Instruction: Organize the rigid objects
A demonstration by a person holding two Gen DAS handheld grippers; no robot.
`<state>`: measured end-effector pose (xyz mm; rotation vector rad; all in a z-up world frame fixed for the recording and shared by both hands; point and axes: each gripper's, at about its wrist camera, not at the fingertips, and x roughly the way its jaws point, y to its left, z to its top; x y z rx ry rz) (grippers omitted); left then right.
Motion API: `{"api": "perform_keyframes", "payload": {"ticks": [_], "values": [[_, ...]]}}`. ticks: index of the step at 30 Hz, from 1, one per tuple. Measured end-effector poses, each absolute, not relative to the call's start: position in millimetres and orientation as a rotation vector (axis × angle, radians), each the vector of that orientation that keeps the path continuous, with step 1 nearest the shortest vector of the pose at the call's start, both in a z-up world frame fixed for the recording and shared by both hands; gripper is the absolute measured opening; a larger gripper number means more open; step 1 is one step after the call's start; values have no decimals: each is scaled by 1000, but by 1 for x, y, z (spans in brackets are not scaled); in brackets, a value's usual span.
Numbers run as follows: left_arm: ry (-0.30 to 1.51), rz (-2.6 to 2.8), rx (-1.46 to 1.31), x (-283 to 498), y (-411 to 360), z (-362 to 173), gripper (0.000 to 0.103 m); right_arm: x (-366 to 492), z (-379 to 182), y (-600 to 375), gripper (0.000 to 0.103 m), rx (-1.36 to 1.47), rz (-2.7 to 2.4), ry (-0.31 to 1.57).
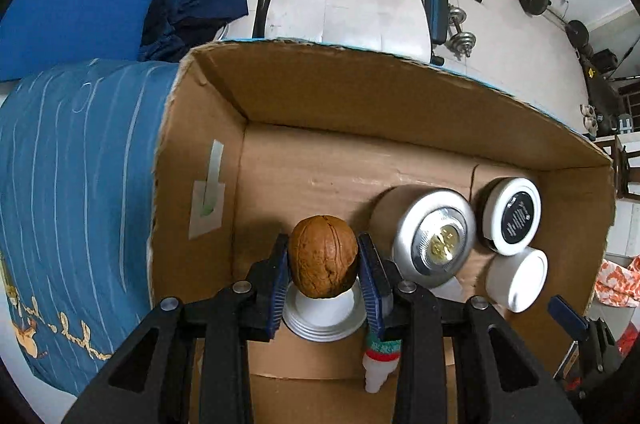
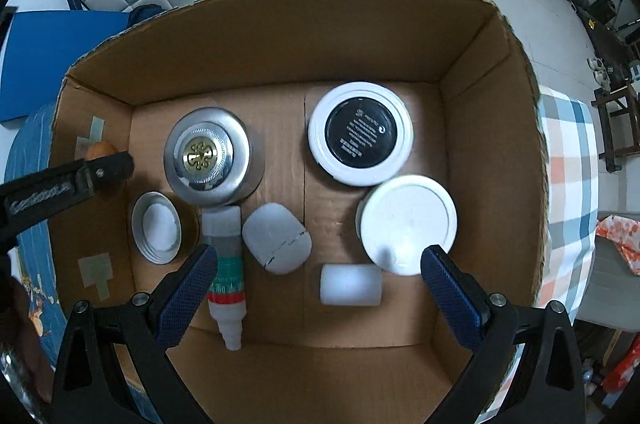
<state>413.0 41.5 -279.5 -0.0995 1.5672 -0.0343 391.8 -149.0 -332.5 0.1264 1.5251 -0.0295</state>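
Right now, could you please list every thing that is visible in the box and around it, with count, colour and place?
cardboard box: 1, brown, open, holds the items
walnut: 1, brown, in the left gripper above the small metal dish
small metal dish: 1, silver with white inside, left side of the floor
round metal tin: 1, silver with gold emblem, back left
black-topped jar: 1, white rim, back right
white lid: 1, in front of that jar
dropper bottle: 1, white with green-red label, lying down
grey case: 1, centre
white cylinder: 1, lying, front
left gripper: black, blue pads, shut on walnut
right gripper: open, empty
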Motion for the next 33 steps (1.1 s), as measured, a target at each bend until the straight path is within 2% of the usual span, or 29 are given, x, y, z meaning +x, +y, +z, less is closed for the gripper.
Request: {"api": "perform_keyframes", "payload": {"ticks": [2, 4, 8, 10, 14, 16, 18, 33], "values": [[1587, -40, -90, 418, 40, -283, 31, 396, -334, -146, 103, 117, -27, 1529], [1613, -48, -97, 421, 40, -286, 39, 398, -337, -144, 103, 103, -27, 1532], [1625, -54, -120, 422, 42, -283, 43, 402, -341, -141, 103, 85, -29, 1538], [1610, -55, -108, 420, 42, -279, 53, 401, -342, -140, 103, 84, -27, 1541], [1571, -47, -76, 411, 39, -267, 62, 394, -340, -135, 103, 65, -26, 1541], [1534, -37, -42, 405, 38, -259, 87, 390, -339, -134, 103, 60, -27, 1545], [1505, -35, -18, 398, 37, -252, 95, 385, -337, -134, 103, 59, -30, 1547], [1373, -49, 34, 324, 33, -195, 99, 331, -299, -158, 103, 86, -78, 1513]]}}
